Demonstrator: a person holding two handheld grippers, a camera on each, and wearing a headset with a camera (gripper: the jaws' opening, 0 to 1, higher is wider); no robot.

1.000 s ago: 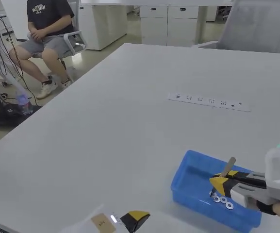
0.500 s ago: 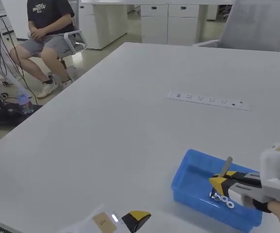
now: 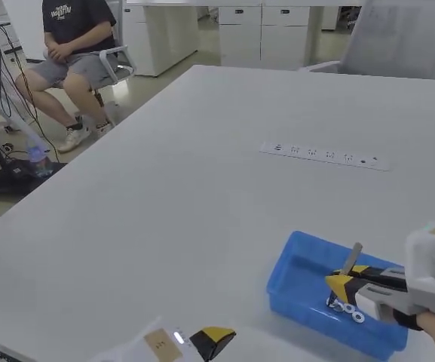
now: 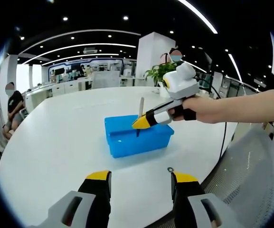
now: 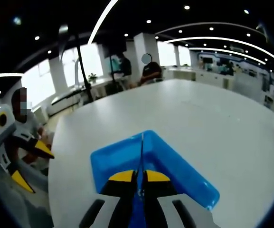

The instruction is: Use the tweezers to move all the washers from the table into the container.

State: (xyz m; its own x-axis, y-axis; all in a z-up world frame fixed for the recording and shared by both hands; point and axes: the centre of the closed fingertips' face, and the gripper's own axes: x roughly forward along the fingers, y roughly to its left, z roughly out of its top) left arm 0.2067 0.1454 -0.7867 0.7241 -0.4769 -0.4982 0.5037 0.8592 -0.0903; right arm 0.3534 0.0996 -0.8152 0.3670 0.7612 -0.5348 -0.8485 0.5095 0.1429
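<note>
- Counter: broad, white, takes most of the head view. Blue container near its close right edge.
- Seated person: on a chair off the counter's far left corner, dark shirt, hands in lap.
- Container: blue, rectangular, open-topped, set askew to the counter edge. Also in the left gripper view, where it sits ahead of the left tongs and apart from them, and in the right gripper view, right under the jaws.
- Right tongs: held over the container from its right side, yellow tips above the interior. Jaws pinched together on the tweezers, as the right gripper view shows. From the left gripper view the tips point down-left over the container's far rim.
- Left tongs: jaws spread wide, nothing between them, low over the counter near its close edge. One yellow tip shows at the bottom of the head view.
- Power strip: flat, white, lying mid-counter, well beyond the container.
- Tweezers: thin and grey, upper end sticking up past the right tongs, lower end reaching down into the container. Cannot tell whether the tips hold anything.
- Washers: a few small pale rings on the container floor, clustered just below the right tongs' tips.
- Loose washer: one small ring on the bare counter, just beside the tip of the left tongs' right-hand jaw, outside the container.
</note>
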